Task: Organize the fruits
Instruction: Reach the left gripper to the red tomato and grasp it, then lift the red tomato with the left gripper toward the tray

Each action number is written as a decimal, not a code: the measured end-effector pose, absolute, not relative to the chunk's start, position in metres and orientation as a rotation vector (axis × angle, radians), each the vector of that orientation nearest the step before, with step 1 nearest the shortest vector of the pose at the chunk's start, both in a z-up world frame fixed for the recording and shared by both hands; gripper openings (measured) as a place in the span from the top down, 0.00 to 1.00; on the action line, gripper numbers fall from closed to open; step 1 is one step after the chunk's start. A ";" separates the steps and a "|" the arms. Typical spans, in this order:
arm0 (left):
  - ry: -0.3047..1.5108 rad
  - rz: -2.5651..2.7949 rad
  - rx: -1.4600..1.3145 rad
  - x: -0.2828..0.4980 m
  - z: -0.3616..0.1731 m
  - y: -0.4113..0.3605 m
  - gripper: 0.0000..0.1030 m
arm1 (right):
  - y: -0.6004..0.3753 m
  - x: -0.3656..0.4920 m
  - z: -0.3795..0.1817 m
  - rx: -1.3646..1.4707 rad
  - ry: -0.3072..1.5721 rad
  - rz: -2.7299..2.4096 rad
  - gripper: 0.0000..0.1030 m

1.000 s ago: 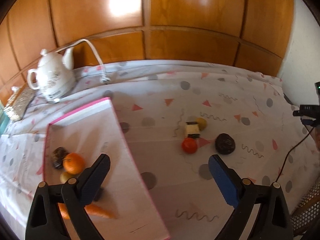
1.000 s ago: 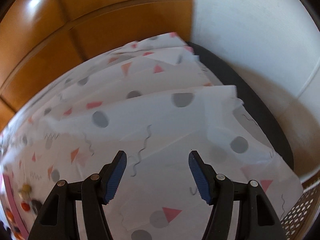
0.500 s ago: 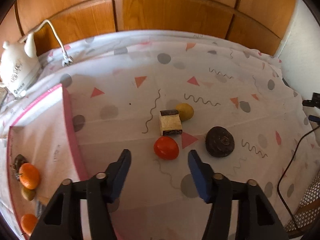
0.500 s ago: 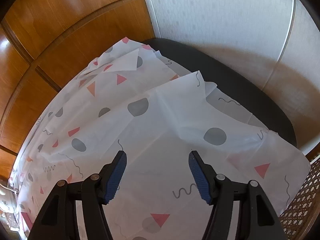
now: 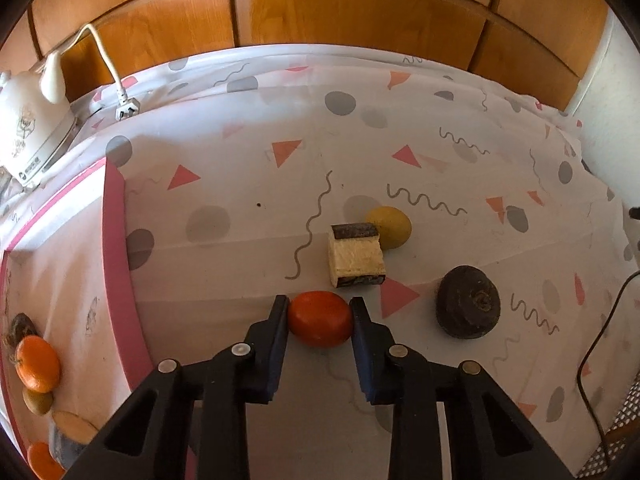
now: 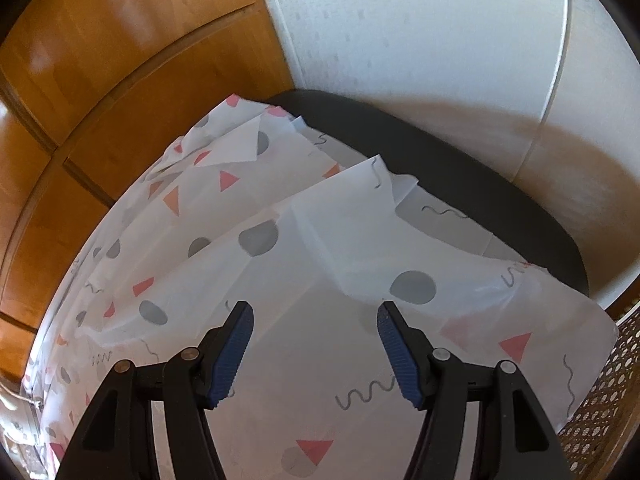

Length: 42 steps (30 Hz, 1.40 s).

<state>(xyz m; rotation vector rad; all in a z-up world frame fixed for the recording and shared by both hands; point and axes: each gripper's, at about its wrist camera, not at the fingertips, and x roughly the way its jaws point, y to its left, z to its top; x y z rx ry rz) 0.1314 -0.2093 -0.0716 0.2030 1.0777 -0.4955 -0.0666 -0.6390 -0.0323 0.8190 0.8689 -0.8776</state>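
Both pads of the left tongs are closing on the tomato, its long axis spanning them; right tongs are hanging open, empty, over bare desk.

A white kettle stands at the patterned cloth's far left, its plug beside wood panels.
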 end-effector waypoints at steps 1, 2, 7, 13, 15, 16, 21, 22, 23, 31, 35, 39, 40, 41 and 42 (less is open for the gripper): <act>1.079 -0.496 0.183 0.131 -0.070 -0.208 0.71 | -0.640 -0.069 -0.032 0.824 0.862 -0.889 0.37; 1.071 -0.495 0.172 0.129 -0.068 -0.206 0.71 | -0.641 -0.070 -0.032 0.829 0.858 -0.895 0.37; 1.013 -0.492 0.136 0.113 -0.047 -0.191 0.71 | -0.642 -0.072 -0.033 0.836 0.863 -0.900 0.37; 0.964 -0.453 0.080 0.101 -0.022 -0.166 0.71 | -0.638 -0.065 -0.035 0.823 0.886 -0.858 0.37; 0.952 -0.436 0.058 0.097 -0.016 -0.156 0.71 | -0.636 -0.061 -0.036 0.806 0.899 -0.844 0.37; 0.946 -0.430 0.053 0.095 -0.013 -0.152 0.71 | -0.635 -0.061 -0.036 0.803 0.902 -0.840 0.37; 0.912 -0.400 0.025 0.084 0.000 -0.131 0.71 | -0.634 -0.062 -0.037 0.807 0.903 -0.847 0.37; 0.908 -0.398 0.021 0.082 0.001 -0.127 0.71 | -0.635 -0.063 -0.037 0.808 0.902 -0.850 0.37; 0.904 -0.394 0.015 0.080 0.003 -0.123 0.71 | -0.635 -0.064 -0.037 0.810 0.901 -0.853 0.37; 0.883 -0.357 -0.020 0.066 0.011 -0.095 0.71 | -0.631 -0.061 -0.038 0.812 0.910 -0.824 0.37; 0.879 -0.332 -0.039 0.061 0.012 -0.077 0.71 | -0.621 -0.051 -0.039 0.764 0.948 -0.784 0.37; 0.875 -0.302 -0.056 0.056 0.013 -0.056 0.71 | -0.614 -0.045 -0.040 0.727 0.965 -0.763 0.37; 0.876 -0.296 -0.059 0.056 0.012 -0.052 0.71 | -0.613 -0.044 -0.040 0.719 0.969 -0.760 0.37; 0.877 -0.287 -0.063 0.055 0.012 -0.045 0.71 | -0.612 -0.043 -0.040 0.714 0.973 -0.758 0.37; 0.878 -0.278 -0.067 0.054 0.011 -0.039 0.71 | -0.611 -0.041 -0.040 0.708 0.977 -0.754 0.37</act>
